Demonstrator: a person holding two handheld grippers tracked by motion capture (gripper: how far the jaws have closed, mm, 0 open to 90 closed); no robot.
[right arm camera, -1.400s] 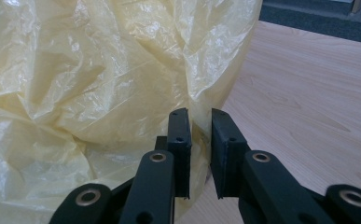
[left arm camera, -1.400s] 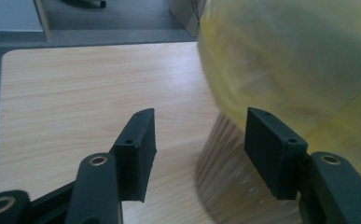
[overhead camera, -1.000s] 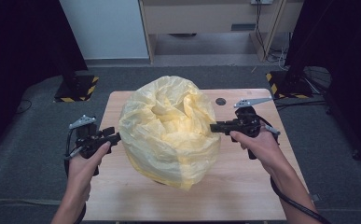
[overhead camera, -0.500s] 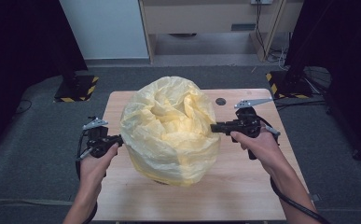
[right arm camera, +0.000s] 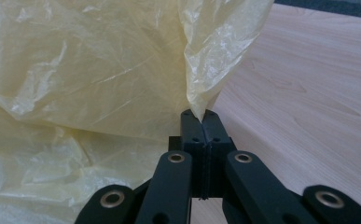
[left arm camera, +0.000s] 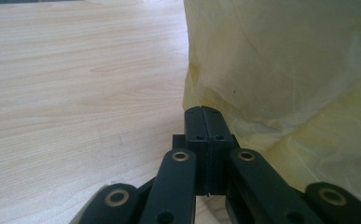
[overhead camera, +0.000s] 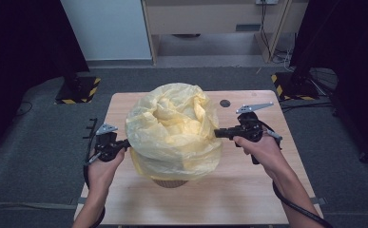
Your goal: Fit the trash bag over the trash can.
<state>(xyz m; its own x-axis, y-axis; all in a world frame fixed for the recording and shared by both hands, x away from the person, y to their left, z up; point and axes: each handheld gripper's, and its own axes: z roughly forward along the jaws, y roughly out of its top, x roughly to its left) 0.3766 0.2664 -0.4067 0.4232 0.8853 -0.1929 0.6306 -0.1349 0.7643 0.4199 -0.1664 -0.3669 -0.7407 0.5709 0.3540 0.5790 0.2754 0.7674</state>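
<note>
Left hand-held gripper (overhead camera: 124, 144) moved in, now pinching yellow bag (overhead camera: 174, 130) edge.

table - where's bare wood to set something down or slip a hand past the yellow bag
Bare wood: the near strip of the table between the forearms, and the far right corner around the dark round spot. Crowded: the middle, under the yellow bag, with the left gripper and right gripper at its sides.
</note>
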